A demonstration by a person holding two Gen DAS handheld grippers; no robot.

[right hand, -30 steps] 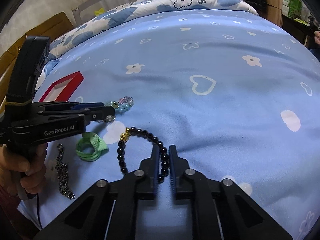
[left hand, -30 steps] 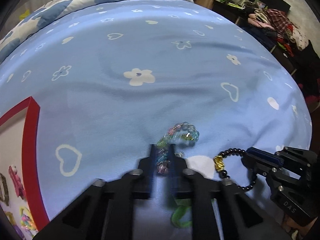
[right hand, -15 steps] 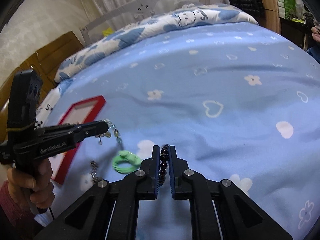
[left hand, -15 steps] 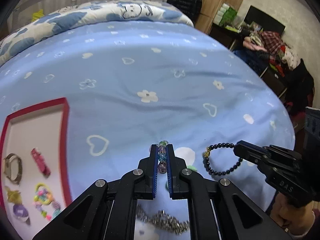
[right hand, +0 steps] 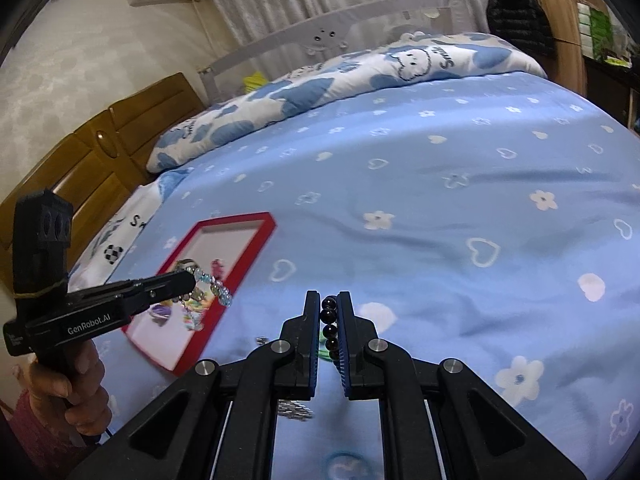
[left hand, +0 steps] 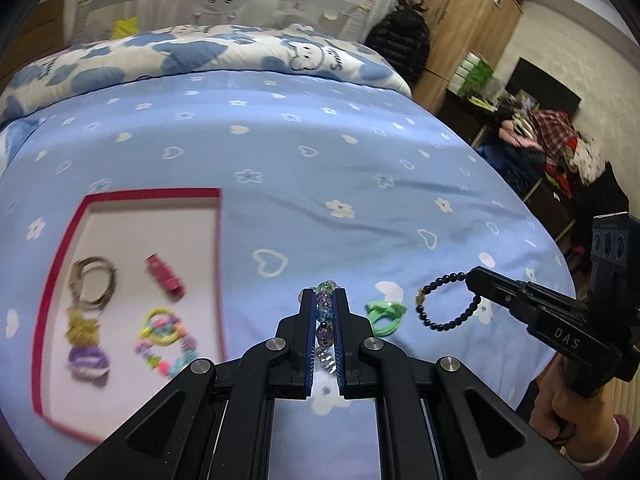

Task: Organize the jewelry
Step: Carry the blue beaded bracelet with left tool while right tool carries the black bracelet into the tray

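Note:
My left gripper (left hand: 324, 300) is shut on a pastel glass-bead bracelet (left hand: 325, 316) and holds it above the blue bedspread; the bracelet hangs from its tip in the right wrist view (right hand: 214, 286). My right gripper (right hand: 329, 304) is shut on a black bead bracelet (right hand: 330, 326) with a gold charm, which dangles in the left wrist view (left hand: 444, 306). A red-rimmed white tray (left hand: 218, 264) lies to the left and holds several hair ties and bracelets. It also shows in the right wrist view (right hand: 256, 256).
A green hair tie (left hand: 384, 314) lies on the bedspread between the grippers. A silver chain (right hand: 296, 408) lies under my right gripper. A folded quilt (left hand: 200, 56) lies at the bed's far end. The bed's right edge drops toward cluttered furniture (left hand: 552, 136).
Both grippers have lifted their bracelets off the bedspread and risen. The left gripper has swung toward the tray, which now shows fully.

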